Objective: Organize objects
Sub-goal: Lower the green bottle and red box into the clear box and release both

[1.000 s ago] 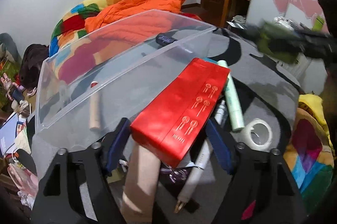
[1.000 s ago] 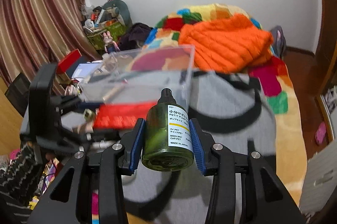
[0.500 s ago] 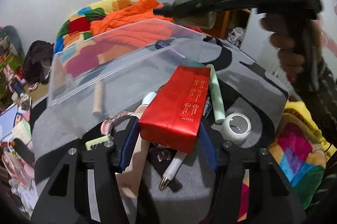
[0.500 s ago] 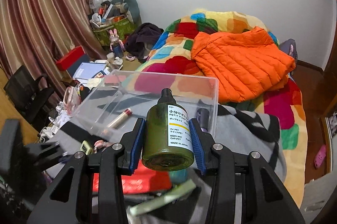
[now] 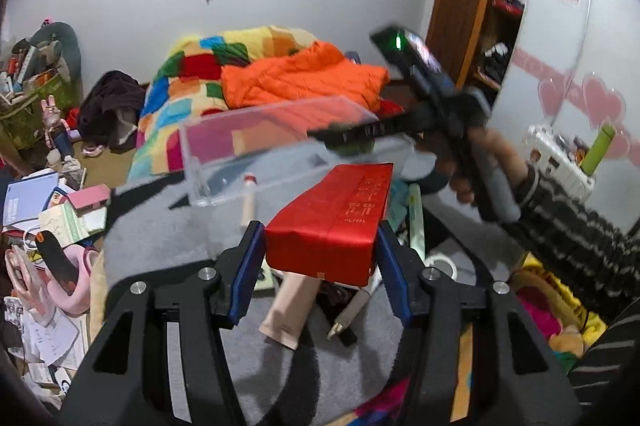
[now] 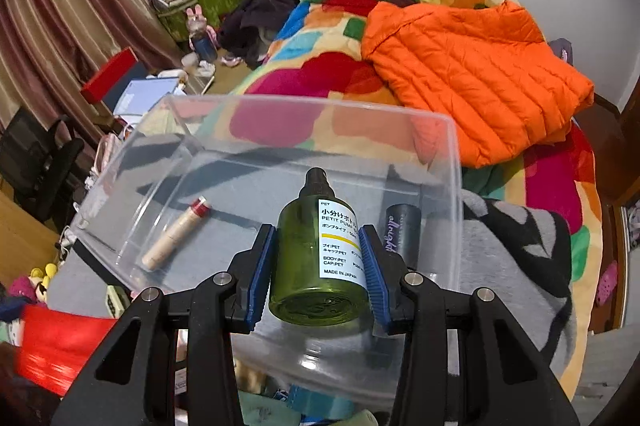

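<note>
Right wrist view, nearest: right tongs (image 6: pixel 318 272) pinch the green pump bottle (image 6: pixel 318 262) by its sides, cap pointing away, over the near rim of the clear bin (image 6: pixel 454 154).
Bottle risk: smooth round plastic between flat pads; I judge it could twist or slip out if the tongs tilt further before it is over the bin floor.
Bin contents: a beige stick (image 6: pixel 176 234) lies at left and a dark tube (image 6: pixel 400 230) at right; a drop from height could knock them or bounce.
Left wrist view, nearest: left tongs (image 5: pixel 318 258) clamp the red box (image 5: pixel 332 222) by its near end, most of it jutting forward unsupported.
Box risk: its far end could sag or lever out of the pads.
Farther: both tongs head for the same bin; the right one (image 5: pixel 352 142) already crosses above it, so a collision seems possible.
Surface: pens and tubes lie loose under the box.
</note>
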{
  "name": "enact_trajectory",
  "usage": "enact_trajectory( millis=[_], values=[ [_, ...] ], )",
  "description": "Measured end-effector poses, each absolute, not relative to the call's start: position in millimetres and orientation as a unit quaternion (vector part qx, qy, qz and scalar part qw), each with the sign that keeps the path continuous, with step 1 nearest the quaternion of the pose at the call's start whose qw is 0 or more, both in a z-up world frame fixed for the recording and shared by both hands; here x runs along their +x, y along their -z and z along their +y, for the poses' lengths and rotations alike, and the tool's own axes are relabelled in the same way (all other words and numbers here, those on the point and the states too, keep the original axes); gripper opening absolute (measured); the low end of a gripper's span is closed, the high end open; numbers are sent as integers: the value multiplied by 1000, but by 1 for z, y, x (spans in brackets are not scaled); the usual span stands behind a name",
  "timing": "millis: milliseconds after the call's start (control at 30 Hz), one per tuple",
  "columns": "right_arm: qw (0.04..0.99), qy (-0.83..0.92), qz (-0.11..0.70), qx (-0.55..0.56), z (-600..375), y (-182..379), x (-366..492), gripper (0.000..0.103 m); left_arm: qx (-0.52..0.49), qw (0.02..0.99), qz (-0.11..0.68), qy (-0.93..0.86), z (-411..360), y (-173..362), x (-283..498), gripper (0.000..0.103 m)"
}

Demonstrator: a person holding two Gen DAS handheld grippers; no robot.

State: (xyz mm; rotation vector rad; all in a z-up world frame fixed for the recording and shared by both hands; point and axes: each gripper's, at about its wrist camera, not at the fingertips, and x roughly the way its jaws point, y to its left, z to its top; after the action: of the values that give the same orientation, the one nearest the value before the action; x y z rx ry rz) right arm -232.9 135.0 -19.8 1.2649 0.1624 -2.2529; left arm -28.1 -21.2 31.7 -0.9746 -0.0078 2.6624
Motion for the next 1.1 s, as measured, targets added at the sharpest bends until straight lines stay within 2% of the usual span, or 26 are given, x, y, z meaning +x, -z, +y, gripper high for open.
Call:
enact_trajectory(
  millis=[300,467,667,900,967,1100],
  values=[
    [267,838,67,471,138,19,-228,40,-330,96,-3,-939,-33,-45,-60,55],
    [264,851,65,450,149,6,-214,49,-351,68,21,-934,-27,-36,-90,55],
    [272,867,46,415,172,-16,-180,56,-388,51,34,-920,-23,-18,-125,55],
    [280,876,59,388,186,-20,-127,58,-427,55,19,-902,-25,-7,-149,55],
    [283,876,64,384,187,-18,-113,63,-428,56,16,-902,-25,-7,-148,55],
    [298,872,71,382,187,-14,-90,64,-421,54,23,-905,-23,-12,-138,56]
  ],
)
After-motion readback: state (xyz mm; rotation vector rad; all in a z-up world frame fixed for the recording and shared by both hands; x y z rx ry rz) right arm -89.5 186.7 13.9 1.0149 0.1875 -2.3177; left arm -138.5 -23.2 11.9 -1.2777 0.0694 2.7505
